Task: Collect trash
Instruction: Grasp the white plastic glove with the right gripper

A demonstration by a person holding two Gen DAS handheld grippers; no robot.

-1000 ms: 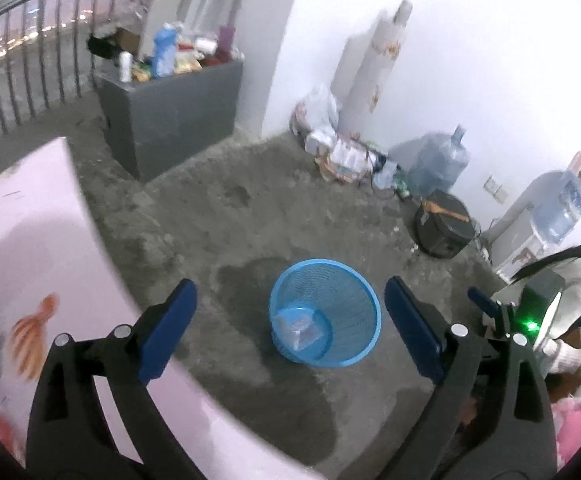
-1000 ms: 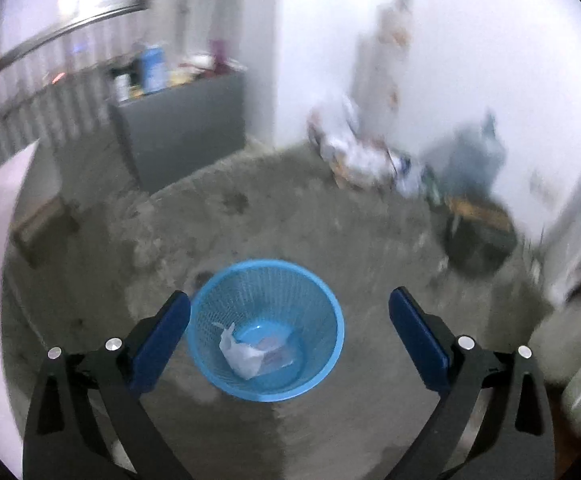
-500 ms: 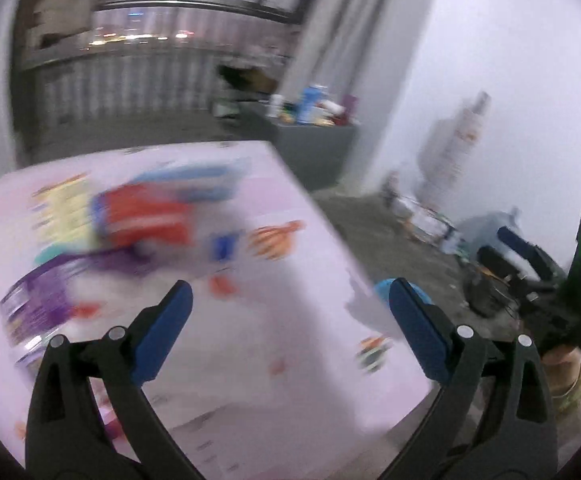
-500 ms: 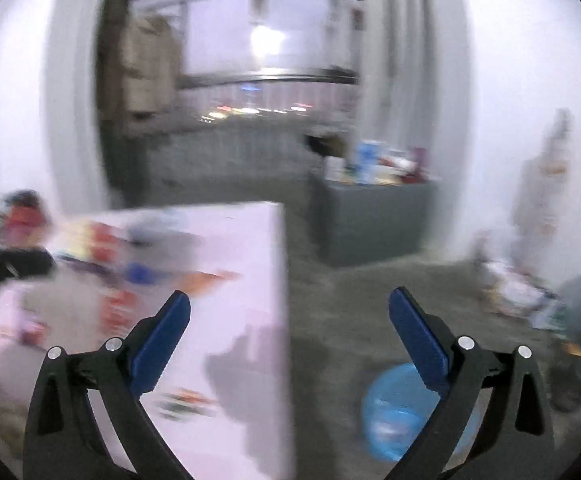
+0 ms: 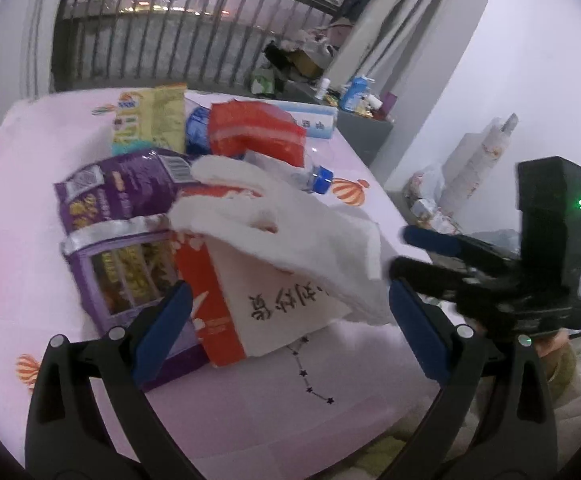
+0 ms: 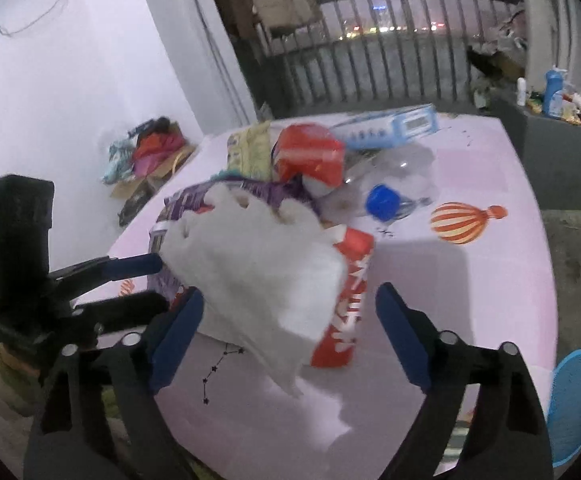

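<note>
A crumpled white tissue [image 5: 290, 224] lies on top of a red and white box [image 5: 226, 320] on the pink table [image 5: 250, 412]. Around them lie a purple snack bag [image 5: 118, 200], a yellow-green bag [image 5: 150, 120], a red bag [image 5: 258, 132] and a clear bottle with a blue cap [image 5: 318, 178]. My left gripper [image 5: 290, 336] is open just in front of the box. My right gripper [image 6: 290, 340] has the tissue [image 6: 258, 272] between its fingers without touching it, and its jaws are closing. Each gripper shows from the side in the other's view: right gripper [image 5: 406, 254], left gripper [image 6: 150, 284].
A blue mesh basket [image 6: 574, 404] stands on the floor by the table's right edge. A blue and white box [image 6: 386, 128] lies at the table's far side. A grey cabinet [image 6: 558, 168] with bottles stands by the railing. A heap of clothes [image 6: 146, 160] lies at the left wall.
Both grippers have swung from above the blue basket on the floor to the pink table and its pile of trash. The right gripper's fingers now stand closer together, around the tissue.
</note>
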